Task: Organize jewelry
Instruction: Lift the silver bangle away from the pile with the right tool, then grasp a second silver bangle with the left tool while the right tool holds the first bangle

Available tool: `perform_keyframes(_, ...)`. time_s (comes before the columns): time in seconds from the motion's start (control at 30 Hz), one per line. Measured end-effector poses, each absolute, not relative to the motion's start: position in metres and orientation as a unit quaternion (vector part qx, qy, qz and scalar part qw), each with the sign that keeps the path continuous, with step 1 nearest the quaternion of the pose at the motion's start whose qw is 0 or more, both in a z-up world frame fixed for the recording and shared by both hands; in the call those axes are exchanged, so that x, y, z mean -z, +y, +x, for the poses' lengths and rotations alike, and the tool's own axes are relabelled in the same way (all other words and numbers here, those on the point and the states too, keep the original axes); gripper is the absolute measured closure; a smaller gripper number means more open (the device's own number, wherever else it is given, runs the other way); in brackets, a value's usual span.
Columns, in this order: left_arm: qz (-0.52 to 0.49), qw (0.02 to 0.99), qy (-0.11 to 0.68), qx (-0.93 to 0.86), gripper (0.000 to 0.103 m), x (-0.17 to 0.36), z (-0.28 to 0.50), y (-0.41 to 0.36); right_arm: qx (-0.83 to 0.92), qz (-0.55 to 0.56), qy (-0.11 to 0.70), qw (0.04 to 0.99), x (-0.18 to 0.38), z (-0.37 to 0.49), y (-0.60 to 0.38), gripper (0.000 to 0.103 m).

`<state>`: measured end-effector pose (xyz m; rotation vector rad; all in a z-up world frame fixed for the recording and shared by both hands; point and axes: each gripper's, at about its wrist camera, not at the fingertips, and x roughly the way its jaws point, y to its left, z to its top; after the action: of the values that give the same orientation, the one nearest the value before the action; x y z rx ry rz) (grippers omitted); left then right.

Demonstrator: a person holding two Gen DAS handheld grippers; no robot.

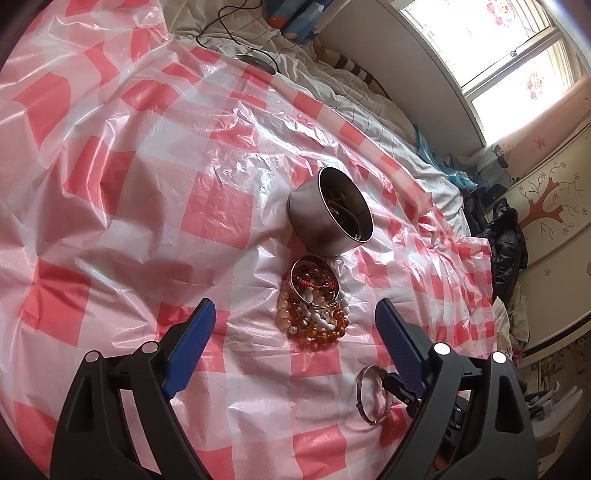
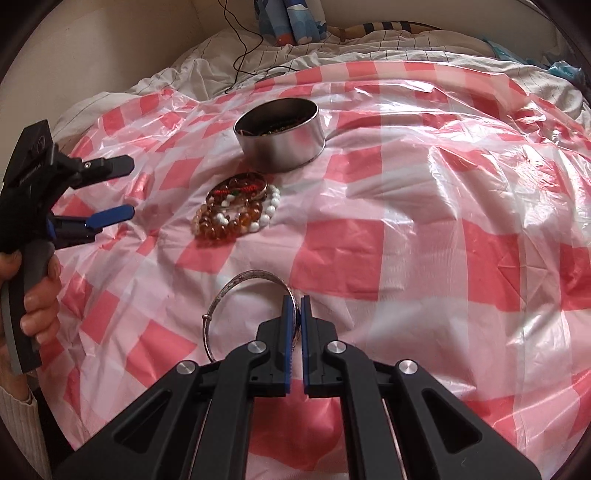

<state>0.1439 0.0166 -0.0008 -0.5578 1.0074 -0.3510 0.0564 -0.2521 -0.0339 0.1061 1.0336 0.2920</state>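
A round metal tin (image 1: 321, 225) (image 2: 284, 147) with jewelry inside rests on the red-and-white checked plastic sheet (image 1: 147, 206) (image 2: 424, 229). Just in front of the tin lies a pile of amber, white and red bead bracelets (image 1: 314, 314) (image 2: 236, 214), topped by a thin metal ring. My left gripper (image 1: 295, 310) (image 2: 127, 189) is open, its blue pads spread on either side of the pile and touching nothing. My right gripper (image 2: 298, 299) (image 1: 397, 386) is shut on a silver bangle (image 2: 240, 282) (image 1: 369, 397), held by its rim just above the sheet.
The sheet covers a bed with striped white bedding (image 1: 332, 96) (image 2: 332, 48). A black cable (image 1: 229, 22) (image 2: 240, 48) runs across the bedding. Dark clothes (image 1: 506, 240) lie beside the bed. A hand (image 2: 38, 295) grips the left gripper's handle.
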Motion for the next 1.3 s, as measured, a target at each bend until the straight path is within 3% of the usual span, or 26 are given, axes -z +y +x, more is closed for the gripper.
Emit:
perform_keyframes(0.77, -0.149, 0.857, 0.474, 0.137, 0.021, 0.033, 0.180, -0.038, -0.125, 0.020, 0.512, 0.849, 0.047, 0.059, -0.247, 0.098)
perform_keyframes(0.87, -0.125, 0.859, 0.477, 0.136, 0.042, 0.034, 0.178, -0.043, -0.124, 0.013, 0.513, 0.850, 0.047, 0.059, -0.245, 0.098)
perform_keyframes(0.93, -0.125, 0.859, 0.478, 0.134, 0.075, 0.034, 0.178, -0.041, -0.124, 0.014, 0.514, 0.849, 0.047, 0.060, -0.246, 0.098)
perform_keyframes(0.97, -0.128, 0.857, 0.480, 0.133, 0.079, 0.034, 0.178, -0.038, -0.125, 0.014, 0.514, 0.848, 0.047, 0.060, -0.246, 0.098)
perform_keyframes(1.03, -0.137, 0.856, 0.480, 0.136, 0.097, 0.032, 0.178, -0.033, -0.125, 0.016, 0.515, 0.848, 0.047, 0.060, -0.246, 0.098)
perform_keyframes(1.1, -0.138, 0.858, 0.474, 0.142, 0.103, 0.027, 0.177, -0.030, -0.125, 0.015, 0.515, 0.848, 0.047, 0.060, -0.247, 0.098)
perform_keyframes(1.3, -0.157, 0.846, 0.481, 0.170, 0.103, 0.022, 0.177, -0.028, -0.125, 0.016, 0.516, 0.847, 0.048, 0.061, -0.246, 0.098)
